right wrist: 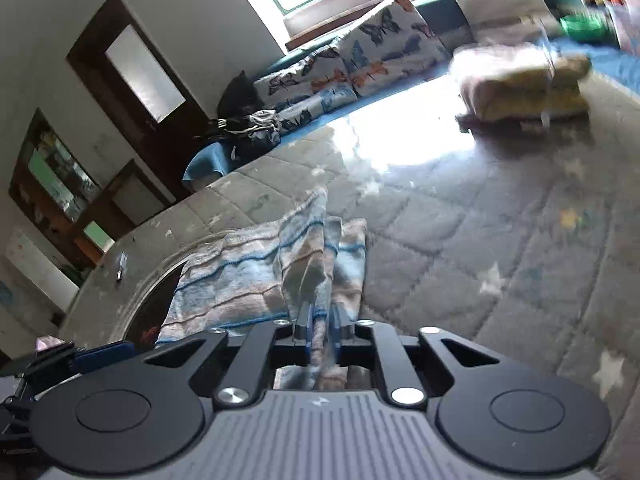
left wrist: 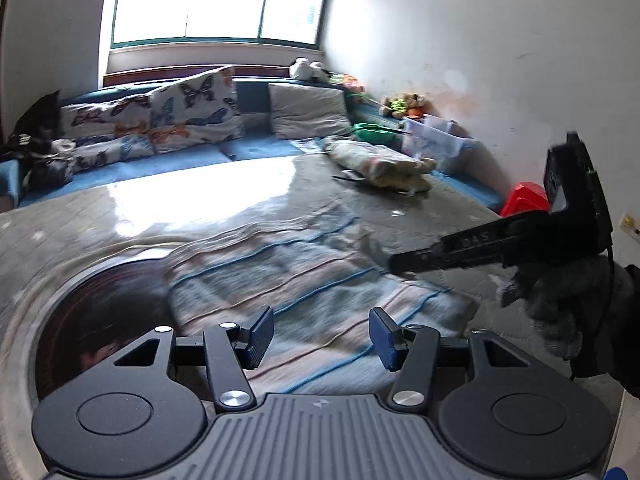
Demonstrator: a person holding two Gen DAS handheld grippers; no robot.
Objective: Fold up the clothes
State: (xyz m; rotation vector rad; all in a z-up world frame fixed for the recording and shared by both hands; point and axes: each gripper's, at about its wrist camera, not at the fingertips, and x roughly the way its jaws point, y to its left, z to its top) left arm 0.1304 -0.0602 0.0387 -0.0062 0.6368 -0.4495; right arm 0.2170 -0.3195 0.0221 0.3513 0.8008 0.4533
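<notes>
A garment (left wrist: 304, 280) with blue, beige and grey stripes lies spread on the grey quilted mat (left wrist: 420, 208). My left gripper (left wrist: 322, 336) hovers just above its near edge, open, with nothing between the blue pads. From the right, my right gripper (left wrist: 394, 262) comes in, held by a gloved hand (left wrist: 560, 296), and pinches the garment's right edge. In the right wrist view the right gripper (right wrist: 320, 326) is shut on a bunched fold of the striped garment (right wrist: 240, 276), which rises in a ridge ahead of the jaws.
A dark glossy round panel (left wrist: 100, 312) sits under the garment's left part. A folded pale bundle (left wrist: 384, 164) lies farther back on the mat. Butterfly-print pillows (left wrist: 192, 112), a clear plastic box (left wrist: 436, 140) and a red stool (left wrist: 524, 198) line the back and right.
</notes>
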